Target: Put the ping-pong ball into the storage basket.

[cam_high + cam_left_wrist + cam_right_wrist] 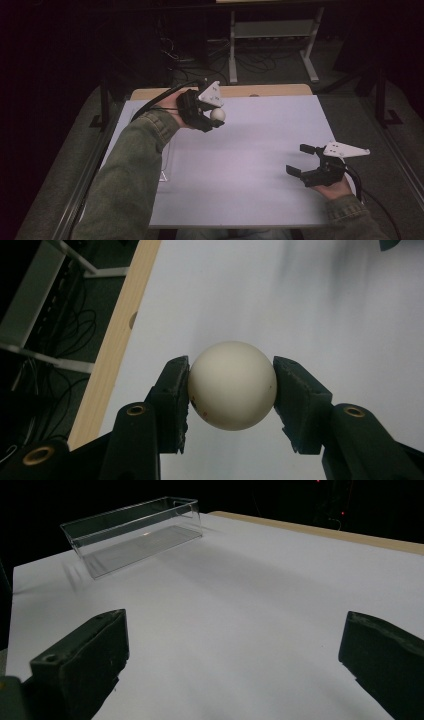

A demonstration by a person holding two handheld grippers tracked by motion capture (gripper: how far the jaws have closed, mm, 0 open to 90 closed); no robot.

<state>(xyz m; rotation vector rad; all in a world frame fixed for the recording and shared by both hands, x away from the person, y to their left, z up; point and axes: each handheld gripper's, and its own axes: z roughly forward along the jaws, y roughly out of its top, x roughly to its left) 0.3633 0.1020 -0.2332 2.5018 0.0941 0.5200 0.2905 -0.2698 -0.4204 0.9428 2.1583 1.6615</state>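
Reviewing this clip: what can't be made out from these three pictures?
- Clear box: in the high view the left sleeve covers most of it, so its contents cannot be checked there.
- White ball: its far side is hidden; the small marks are too tiny to read.
- Right claw: the right gripper view cuts off both jaws at the frame's bottom.
- Room beyond the table: too dark.

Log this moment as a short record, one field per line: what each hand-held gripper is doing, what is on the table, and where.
left hand-held gripper: shut on the white ball, held above the table's far left part
right hand-held gripper: open, holding nothing, near the table's right edge
clear plastic bin: upright, nothing visible inside, at the table's left side
table: white sheet over a wooden top
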